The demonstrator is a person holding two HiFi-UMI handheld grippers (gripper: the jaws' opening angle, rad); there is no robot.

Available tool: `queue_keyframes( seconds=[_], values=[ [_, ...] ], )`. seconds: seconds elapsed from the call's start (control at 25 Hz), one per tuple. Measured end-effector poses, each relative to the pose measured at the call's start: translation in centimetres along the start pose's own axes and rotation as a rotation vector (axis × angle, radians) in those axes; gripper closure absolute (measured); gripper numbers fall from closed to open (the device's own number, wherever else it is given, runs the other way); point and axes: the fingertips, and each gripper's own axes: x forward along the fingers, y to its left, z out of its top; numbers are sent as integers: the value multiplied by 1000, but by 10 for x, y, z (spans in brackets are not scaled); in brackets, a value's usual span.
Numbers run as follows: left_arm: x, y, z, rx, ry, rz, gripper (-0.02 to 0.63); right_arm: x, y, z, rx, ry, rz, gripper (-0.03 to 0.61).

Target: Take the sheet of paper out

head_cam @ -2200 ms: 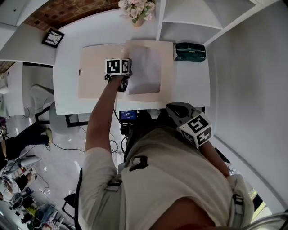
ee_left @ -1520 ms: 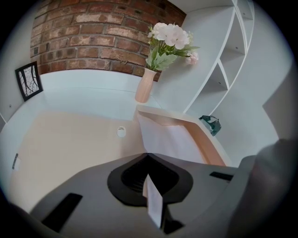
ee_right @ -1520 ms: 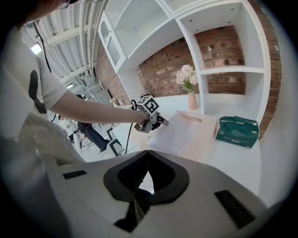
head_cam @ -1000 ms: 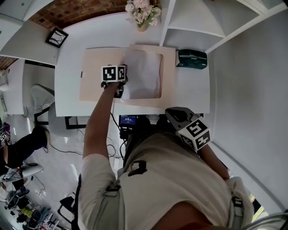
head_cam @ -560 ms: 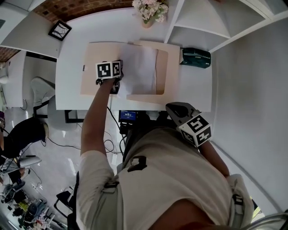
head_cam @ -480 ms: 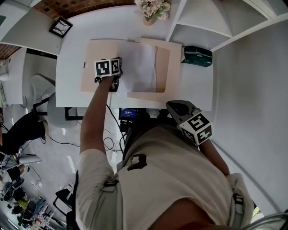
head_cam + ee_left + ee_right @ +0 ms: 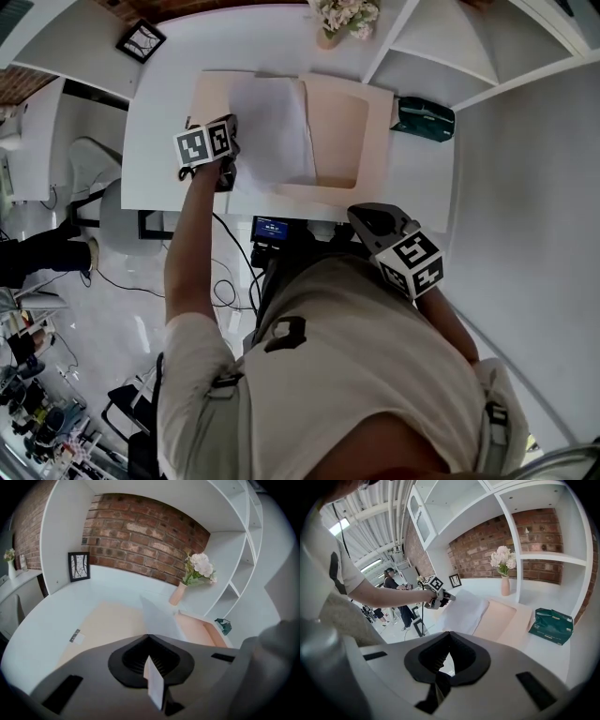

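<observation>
The left gripper (image 7: 149, 636) has its jaws pinched together on the sheet of paper (image 7: 158, 617). In the left gripper view the white edge runs through the closed jaws, and the sheet rises ahead of them at a slant. The head view puts the grip at the sheet's near-left corner, over the left flap of the tan folder (image 7: 211, 98), which lies open on the white table (image 7: 155, 131). The sheet spreads across the folder's middle fold and is mostly clear of the pocket on the folder's right half. Its right edge may still touch the pocket's rim, but that is hard to tell from here.

The right gripper (image 7: 449, 637) hangs to the near-right of the folder, by the table's front edge and close to the person's body. Its jaws are closed with nothing between them.

A vase of flowers (image 7: 339, 21) stands beyond the folder's far edge. A green packet (image 7: 424, 114) lies just right of the folder. A picture frame (image 7: 141, 39) stands off the folder's far-left corner.
</observation>
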Motion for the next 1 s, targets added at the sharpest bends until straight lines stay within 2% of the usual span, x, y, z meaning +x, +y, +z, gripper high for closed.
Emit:
queue_keyframes(
  seconds=[0.44,0.76,1.0],
  values=[
    [-48,39,3,-71,-108,39,598,17,21,7,-49,26,47,560],
    [-80,48,26,-52,-252,79,598,23,27,10,-82,34,77,560],
    [-115,50,41,-70,-368,92,598,23,29,12,-89,34,75,560]
  ],
)
